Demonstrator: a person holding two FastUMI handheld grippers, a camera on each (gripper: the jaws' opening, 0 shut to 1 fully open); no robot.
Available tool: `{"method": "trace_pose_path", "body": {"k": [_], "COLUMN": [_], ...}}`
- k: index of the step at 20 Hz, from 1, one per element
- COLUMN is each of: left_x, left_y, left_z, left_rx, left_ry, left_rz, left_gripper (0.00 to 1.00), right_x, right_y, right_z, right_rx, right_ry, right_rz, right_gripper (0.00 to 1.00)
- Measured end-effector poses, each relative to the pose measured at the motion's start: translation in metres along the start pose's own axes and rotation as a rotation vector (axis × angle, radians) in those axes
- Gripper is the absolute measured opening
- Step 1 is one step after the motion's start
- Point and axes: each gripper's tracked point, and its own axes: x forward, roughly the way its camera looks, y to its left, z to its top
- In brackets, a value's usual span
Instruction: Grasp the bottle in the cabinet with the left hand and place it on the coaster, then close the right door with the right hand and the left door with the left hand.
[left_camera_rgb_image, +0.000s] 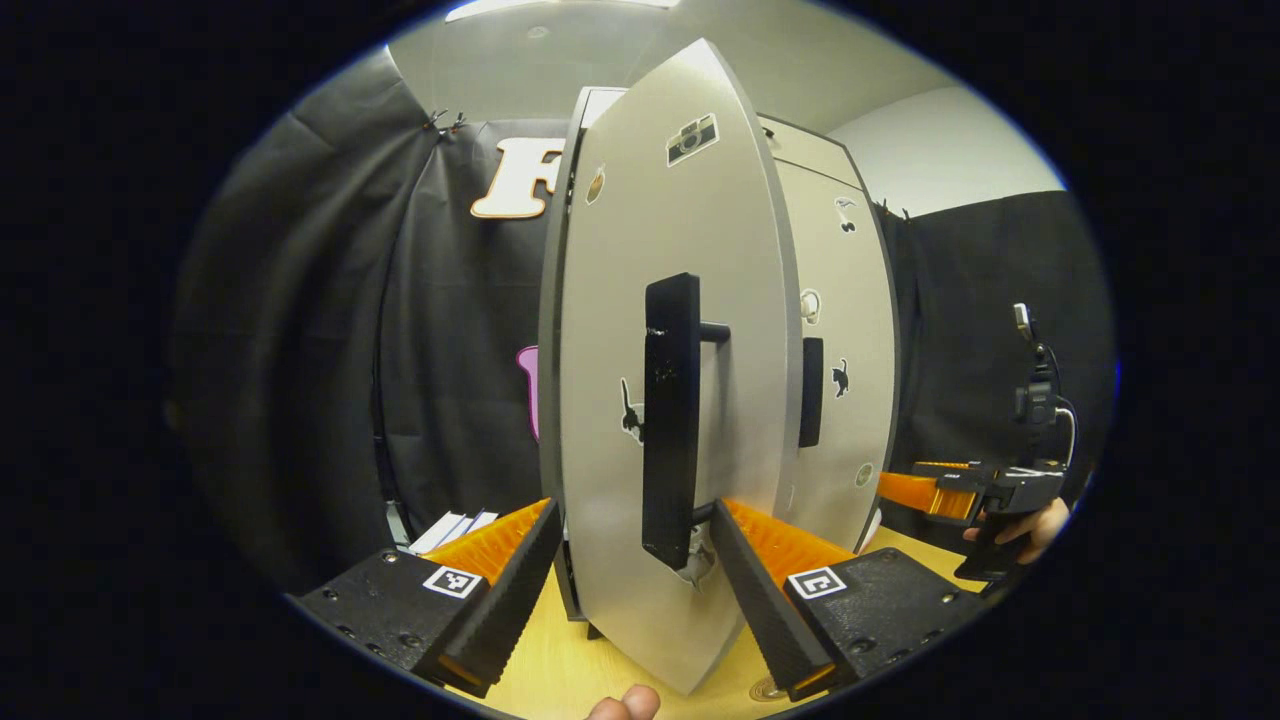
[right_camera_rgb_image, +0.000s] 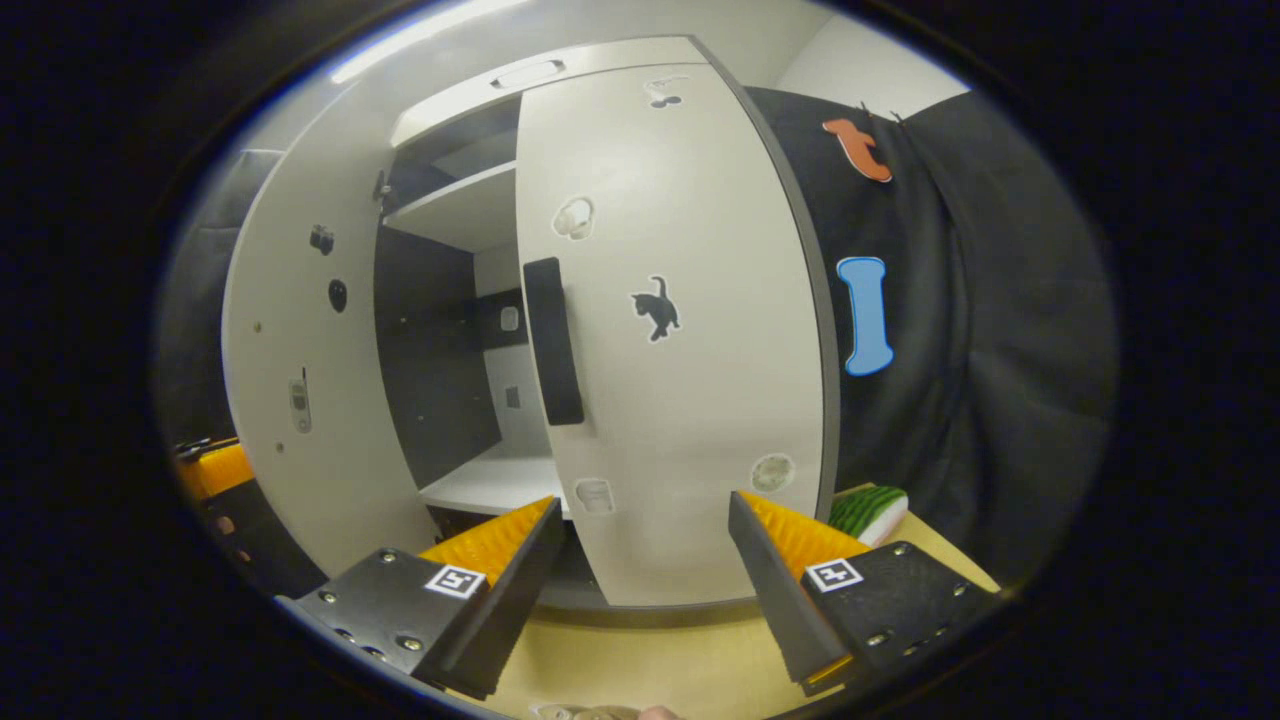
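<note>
The left door (left_camera_rgb_image: 640, 400) of the cabinet (right_camera_rgb_image: 450, 210) stands part open, swung out edge-on toward the left gripper (left_camera_rgb_image: 632, 560), whose fingers are spread wide to either side of the door's lower edge, holding nothing. The door is a flat pale-grey panel with small stickers and a long black bar handle (left_camera_rgb_image: 670, 420) standing off it on two short posts. It looks like a rigid board on hinges: light to swing, no give, smooth-faced and so likely slippery to pinch. My judgement is that a flat push on the face near the handle, far from the hinge, suits it better than any grip; the bar is the one place to clamp if a pull is needed.

The right door (right_camera_rgb_image: 680, 330) looks shut or nearly so against the cabinet front, with its own black handle (right_camera_rgb_image: 553, 340) and a cat sticker (right_camera_rgb_image: 655, 305) just beside it. The right gripper (right_camera_rgb_image: 640, 555) hovers in front of this door's lower part, fingers apart and empty. Beside the right door the cabinet's dark interior and white shelf (right_camera_rgb_image: 490, 480) remain exposed. The cabinet stands on a wooden tabletop (right_camera_rgb_image: 650, 660).
</note>
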Motion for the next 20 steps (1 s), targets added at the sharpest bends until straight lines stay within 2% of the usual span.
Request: {"method": "trace_pose_path", "body": {"k": [1, 2, 5, 8, 12, 15, 16, 20], "left_x": [0.002, 0.004, 0.016, 0.035, 0.065, 0.087, 0.094, 0.117], "left_y": [-0.003, -0.006, -0.018, -0.035, -0.055, -0.068, -0.071, -0.079], "left_z": [-0.002, -0.001, -0.003, -0.004, -0.007, -0.010, -0.013, -0.016], "left_rx": [-0.003, -0.003, -0.004, -0.012, 0.018, -0.009, -0.017, -0.029], "left_ry": [-0.001, -0.003, 0.008, 0.009, 0.007, 0.022, 0.038, 0.034], "left_rz": [-0.001, -0.002, -0.012, -0.021, -0.013, -0.009, -0.004, 0.011], "left_gripper": [0.95, 0.95, 1.00, 1.00, 1.00, 1.00, 1.00, 1.00], "right_x": [-0.001, -0.002, -0.004, -0.006, -0.008, -0.011, -0.013, -0.020], "right_y": [-0.003, -0.007, -0.019, -0.028, -0.041, -0.048, -0.050, -0.054], "right_z": [-0.001, -0.001, 0.001, 0.002, 0.006, 0.006, 0.005, 0.003], "right_rx": [0.007, 0.020, 0.039, 0.043, 0.056, 0.040, 0.034, 0.041], "right_ry": [0.005, 0.005, 0.001, 0.003, 0.004, 0.005, 0.007, 0.015], "right_rz": [-0.002, -0.004, -0.019, -0.023, -0.030, -0.035, -0.035, -0.042], "right_gripper": [0.97, 1.00, 1.00, 0.97, 1.00, 0.97, 1.00, 1.00]}}
